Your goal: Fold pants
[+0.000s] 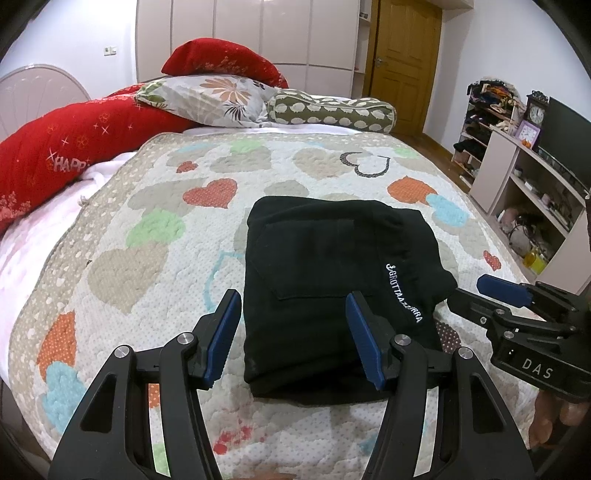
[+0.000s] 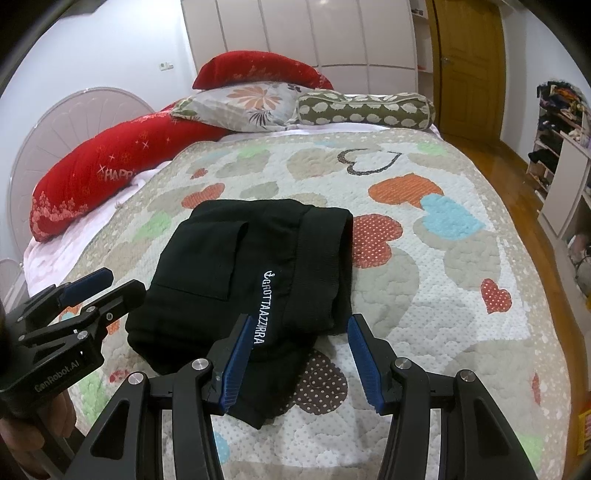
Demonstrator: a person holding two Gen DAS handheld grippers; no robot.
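The black pants (image 1: 332, 280) lie folded into a compact rectangle on the heart-patterned quilt (image 1: 147, 236), a patch pocket and white embroidered lettering facing up. All positions below are given relative to the pants.

The left gripper (image 1: 293, 332) sits at the near edge of the pants, jaws spread wide with nothing between them; its blue pads (image 1: 221, 339) flank the near left portion of the fabric. The right gripper (image 2: 295, 350) sits at the near right corner, jaws likewise spread and empty, its left pad above the lettered edge. Each gripper shows in the other's view, beside the pants.

Beyond the pants, at the far end of the quilt, lie a floral pillow (image 1: 214, 96), a green bolster (image 1: 332, 110) and two red pillows (image 1: 55, 155). Well to the right stands a shelf unit (image 1: 517, 184) holding clutter and a clock (image 1: 536, 112). Far behind are a wardrobe (image 1: 258, 33) and a wooden door (image 1: 402, 62).
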